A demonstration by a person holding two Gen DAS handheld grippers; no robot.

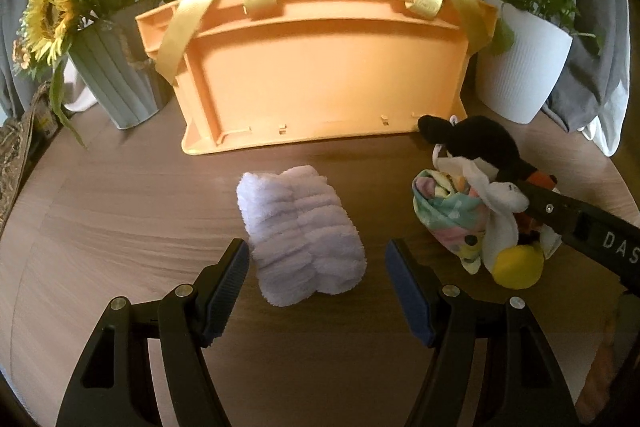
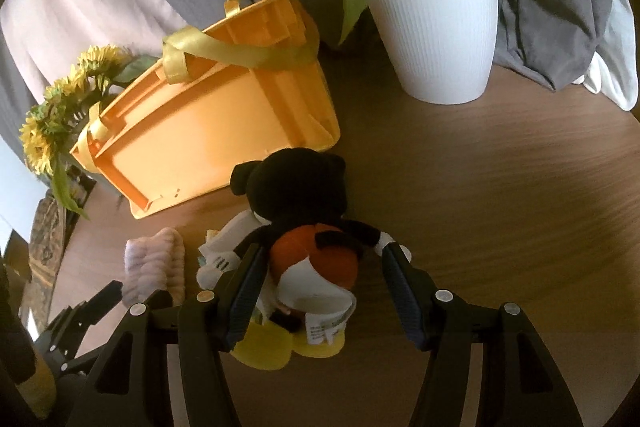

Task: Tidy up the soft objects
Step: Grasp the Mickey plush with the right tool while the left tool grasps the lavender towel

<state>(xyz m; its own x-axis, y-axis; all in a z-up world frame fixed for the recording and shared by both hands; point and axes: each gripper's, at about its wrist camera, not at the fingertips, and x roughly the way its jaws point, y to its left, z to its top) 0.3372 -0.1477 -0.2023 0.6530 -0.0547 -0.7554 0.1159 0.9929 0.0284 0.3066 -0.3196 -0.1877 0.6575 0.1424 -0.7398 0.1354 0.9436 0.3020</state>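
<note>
Your right claw [image 2: 318,291] hides the plush mouse's [image 2: 304,227] lower body; both claws stand apart. The fluffy white towel [image 1: 300,235] lies rolled on the counter [image 1: 120,195] before your left claw [image 1: 316,275].

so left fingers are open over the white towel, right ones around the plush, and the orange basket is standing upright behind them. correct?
Not quite: the basket lies tipped on its side, flat bottom facing the cameras, as the left wrist view shows. The rest holds: the left gripper is open over the towel, and the right gripper straddles the plush.
</note>
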